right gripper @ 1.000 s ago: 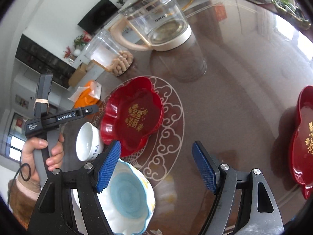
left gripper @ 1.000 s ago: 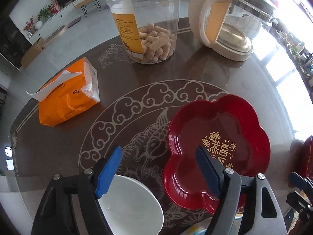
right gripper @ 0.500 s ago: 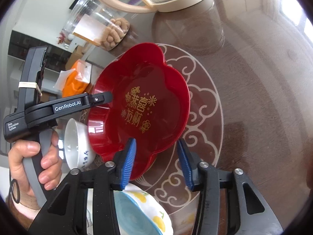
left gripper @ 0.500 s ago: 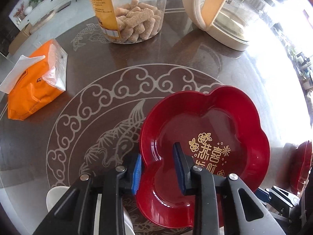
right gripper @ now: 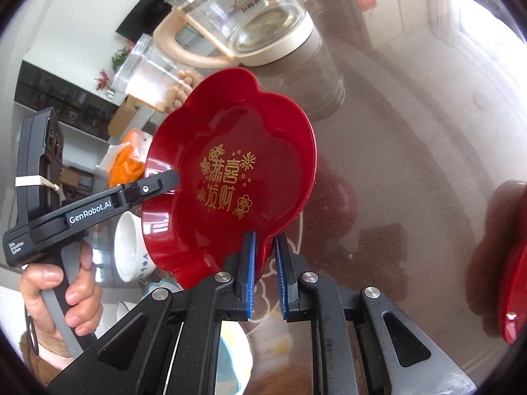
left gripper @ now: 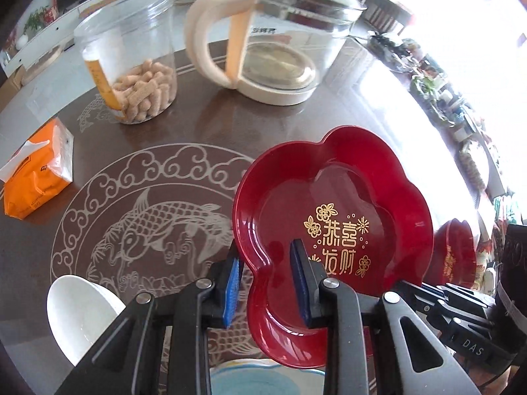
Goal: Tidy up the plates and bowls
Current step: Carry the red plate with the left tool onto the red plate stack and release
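Both claws grip one red plate point(left gripper: 332, 197) by its rim: the left claw point(left gripper: 268, 283) pinches its near-left lobe, while the right claw point(right gripper: 264, 275) is closing on the near-right edge. The table point(right gripper: 411, 151) is bare right of it. A second red plate point(right gripper: 513, 263) lies far right, two bowls point(left gripper: 79, 312) probably below-left.

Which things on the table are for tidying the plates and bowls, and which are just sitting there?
For the job: red flower plate, second red plate, white bowl, blue bowl.

Just sitting there: kettle, snack jar, orange tissue pack.
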`<state>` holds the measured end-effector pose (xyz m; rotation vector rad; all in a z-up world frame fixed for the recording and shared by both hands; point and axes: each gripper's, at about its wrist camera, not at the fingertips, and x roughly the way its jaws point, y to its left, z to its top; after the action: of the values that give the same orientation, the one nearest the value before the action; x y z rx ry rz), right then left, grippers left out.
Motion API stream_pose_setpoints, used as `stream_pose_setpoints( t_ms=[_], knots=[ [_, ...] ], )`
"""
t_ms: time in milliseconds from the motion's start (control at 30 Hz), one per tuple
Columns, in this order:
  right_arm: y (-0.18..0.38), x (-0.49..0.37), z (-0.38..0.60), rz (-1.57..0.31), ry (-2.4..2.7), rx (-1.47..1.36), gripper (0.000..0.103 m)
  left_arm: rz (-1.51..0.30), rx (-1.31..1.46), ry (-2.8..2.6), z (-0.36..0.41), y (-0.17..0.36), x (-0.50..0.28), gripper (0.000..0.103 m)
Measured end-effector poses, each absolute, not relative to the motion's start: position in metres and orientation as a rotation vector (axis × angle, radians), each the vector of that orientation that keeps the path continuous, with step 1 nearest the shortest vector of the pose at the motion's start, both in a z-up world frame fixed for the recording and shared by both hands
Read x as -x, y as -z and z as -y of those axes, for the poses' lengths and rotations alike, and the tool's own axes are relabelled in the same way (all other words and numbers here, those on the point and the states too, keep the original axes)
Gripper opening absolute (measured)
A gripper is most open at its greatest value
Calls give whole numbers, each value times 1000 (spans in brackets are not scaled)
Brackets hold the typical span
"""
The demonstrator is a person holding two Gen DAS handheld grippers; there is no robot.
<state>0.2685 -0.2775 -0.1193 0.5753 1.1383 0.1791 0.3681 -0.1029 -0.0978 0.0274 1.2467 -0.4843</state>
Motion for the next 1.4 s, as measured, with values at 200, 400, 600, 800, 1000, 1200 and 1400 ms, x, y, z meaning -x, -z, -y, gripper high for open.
stream_pose_setpoints(
  t_ms=[200,400,600,800,1000,1200,1400],
  knots=[
    [75,-211,336,-1083,-128,-551,15,-1173,-46,624,170,54,-314,28],
    [49,-153,405,-1048,-12,-550,15,-1127,-97,737,256,36,-271,28],
    [61,-124,466,-1058,119,-526,15,-1143,-141,764,319,58,-237,28],
    [95,-114,508,-1073,189,-529,15,-1181,-183,747,350,95,-221,28],
    [105,-116,507,-1045,206,-457,15,-1130,-291,712,357,104,-210,29],
    [115,-113,500,-1056,193,-452,18,-1079,-315,657,350,97,-214,33],
    [115,-101,483,-1065,159,-466,18,-1053,-294,642,357,100,-224,33]
  ],
)
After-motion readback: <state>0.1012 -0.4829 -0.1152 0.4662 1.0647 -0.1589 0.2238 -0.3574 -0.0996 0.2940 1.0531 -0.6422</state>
